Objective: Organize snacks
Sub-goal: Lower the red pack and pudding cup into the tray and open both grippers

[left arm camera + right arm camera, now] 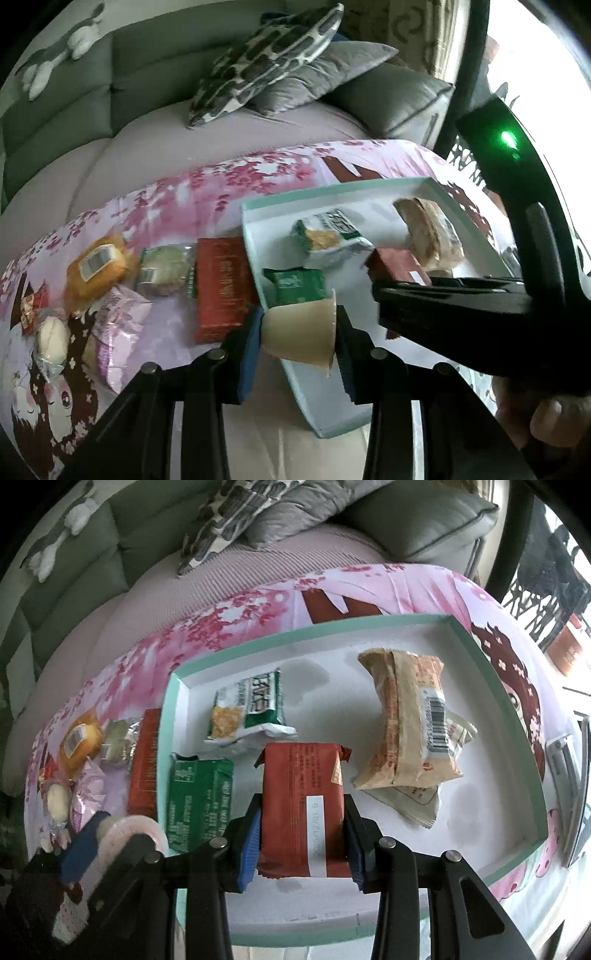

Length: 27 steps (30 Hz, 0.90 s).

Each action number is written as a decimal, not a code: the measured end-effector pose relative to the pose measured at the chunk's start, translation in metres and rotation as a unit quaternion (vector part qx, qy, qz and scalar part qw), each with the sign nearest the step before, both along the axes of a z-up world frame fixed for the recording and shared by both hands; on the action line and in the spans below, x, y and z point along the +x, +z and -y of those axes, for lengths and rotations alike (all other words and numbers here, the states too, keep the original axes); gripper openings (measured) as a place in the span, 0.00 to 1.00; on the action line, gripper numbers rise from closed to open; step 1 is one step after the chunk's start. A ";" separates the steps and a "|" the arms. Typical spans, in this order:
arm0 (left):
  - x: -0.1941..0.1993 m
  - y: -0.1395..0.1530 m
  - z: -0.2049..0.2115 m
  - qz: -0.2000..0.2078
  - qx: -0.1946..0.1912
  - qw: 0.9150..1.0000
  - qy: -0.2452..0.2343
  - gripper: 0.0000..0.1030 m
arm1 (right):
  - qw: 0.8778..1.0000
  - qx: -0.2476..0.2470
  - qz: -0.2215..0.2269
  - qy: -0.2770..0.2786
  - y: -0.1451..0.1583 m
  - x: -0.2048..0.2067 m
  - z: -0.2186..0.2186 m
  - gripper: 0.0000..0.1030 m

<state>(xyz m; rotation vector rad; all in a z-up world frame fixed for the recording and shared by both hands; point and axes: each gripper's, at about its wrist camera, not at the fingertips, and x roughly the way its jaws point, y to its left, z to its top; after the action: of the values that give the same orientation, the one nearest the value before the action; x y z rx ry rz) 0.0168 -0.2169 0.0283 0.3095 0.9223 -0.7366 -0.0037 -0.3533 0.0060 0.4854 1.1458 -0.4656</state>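
A white box with a mint-green rim lies on a pink printed cloth and also shows in the left wrist view. My left gripper is shut on a beige jelly cup, held over the box's near-left edge. My right gripper is shut on a red snack packet over the box floor; it shows in the left wrist view. Inside the box lie a green packet, a green-and-white packet and a tan bread packet.
Left of the box on the cloth lie a red box, a pale green cake packet, an orange packet, a pink packet and a small round bun. Grey cushions sit on the sofa behind.
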 end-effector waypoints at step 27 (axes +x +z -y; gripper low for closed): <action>-0.031 -0.029 0.039 -0.021 0.038 0.997 -0.057 0.38 | 0.999 -0.010 -0.025 -0.027 -0.006 -0.015 0.023 0.41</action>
<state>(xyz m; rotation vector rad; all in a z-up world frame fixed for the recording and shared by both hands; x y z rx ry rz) -0.0141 -0.2564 -0.0008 0.4181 0.9799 -0.8160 -0.0185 -0.3767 0.0005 0.4909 1.1770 -0.5380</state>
